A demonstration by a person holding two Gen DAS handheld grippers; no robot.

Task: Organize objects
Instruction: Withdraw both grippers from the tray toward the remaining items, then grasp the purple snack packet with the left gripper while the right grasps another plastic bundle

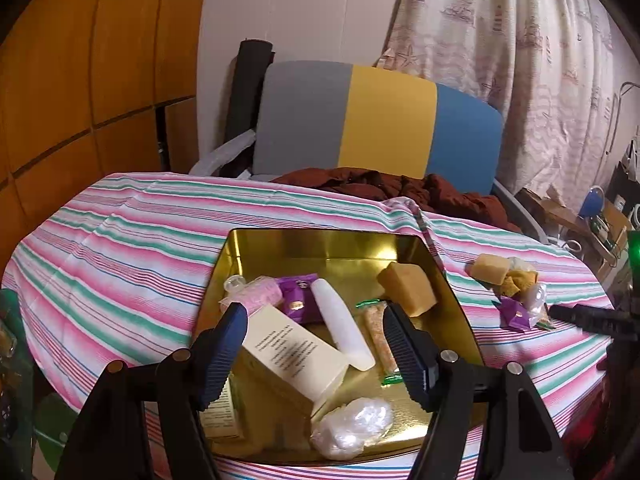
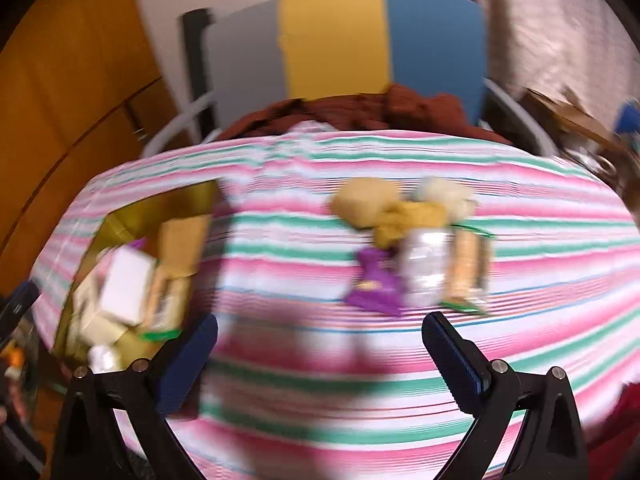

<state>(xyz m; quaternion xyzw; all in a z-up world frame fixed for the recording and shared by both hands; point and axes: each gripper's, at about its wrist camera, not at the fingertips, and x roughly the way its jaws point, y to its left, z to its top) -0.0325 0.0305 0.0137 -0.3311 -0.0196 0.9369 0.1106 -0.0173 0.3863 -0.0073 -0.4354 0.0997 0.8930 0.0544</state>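
Left gripper (image 1: 314, 344): fingers spread, empty, lower centre, above the gold tin (image 1: 460, 292) holding a cream box (image 1: 296, 356) and white tube (image 1: 340, 324). Right gripper (image 2: 320, 360): fingers spread, empty. Beyond, mid-frame, a purple packet (image 2: 374, 284) lies on the striped tablecloth (image 2: 280, 272).

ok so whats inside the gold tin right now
In the gold tin: a cream box, white tube, purple packet, tan block, cracker stick, pink roll, clear plastic wad. Whatever lies under the box is hidden.
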